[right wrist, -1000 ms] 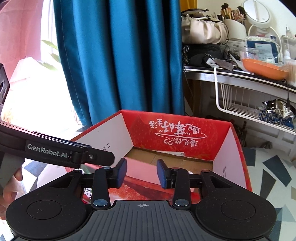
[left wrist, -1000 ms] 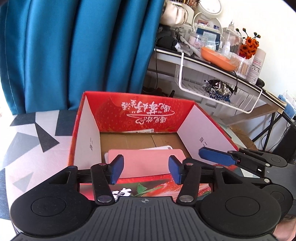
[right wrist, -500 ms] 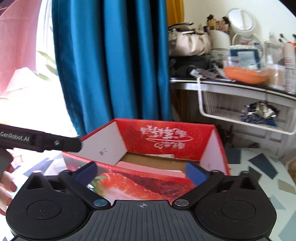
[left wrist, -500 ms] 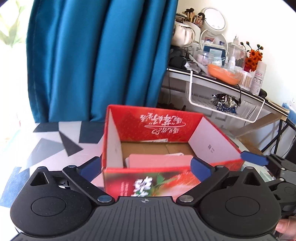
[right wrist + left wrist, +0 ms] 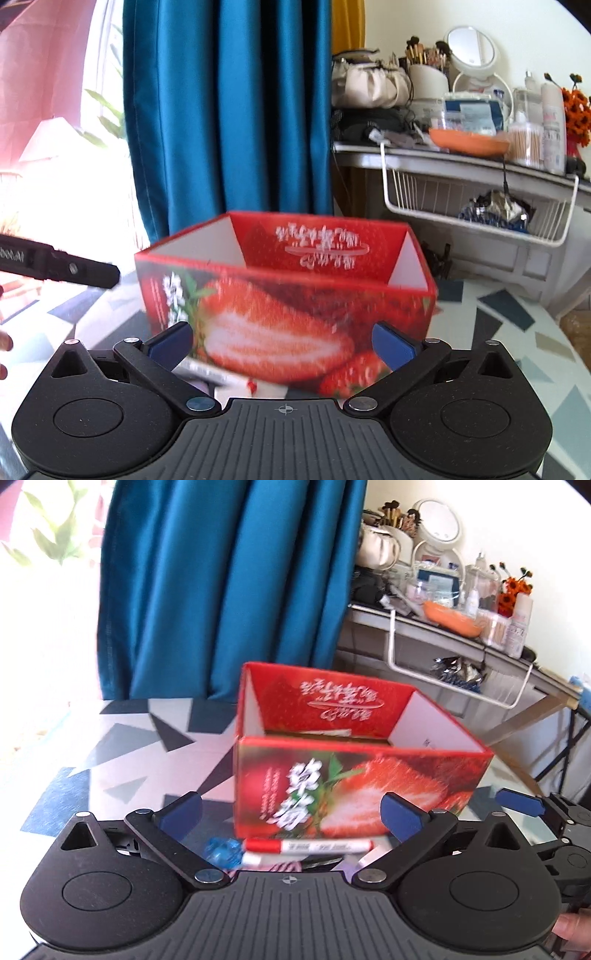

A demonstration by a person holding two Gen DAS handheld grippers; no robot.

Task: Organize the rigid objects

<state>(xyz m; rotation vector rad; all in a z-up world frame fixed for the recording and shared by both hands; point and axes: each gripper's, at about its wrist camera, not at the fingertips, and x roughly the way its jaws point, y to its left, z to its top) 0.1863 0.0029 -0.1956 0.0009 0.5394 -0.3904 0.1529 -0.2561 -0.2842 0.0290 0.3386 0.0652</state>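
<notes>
I have both tongs released: left gripper point(image 5: 291, 814) and right gripper point(image 5: 282, 341) gape empty. The strawberry box point(image 5: 354, 771) stands just ahead, a red-capped marker point(image 5: 308, 846) at its foot.

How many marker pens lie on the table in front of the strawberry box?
2. One red-capped pen lies crosswise just in front of the box; a second pen peeks out right below it, mostly hidden by the left gripper. More may be hidden.
</notes>
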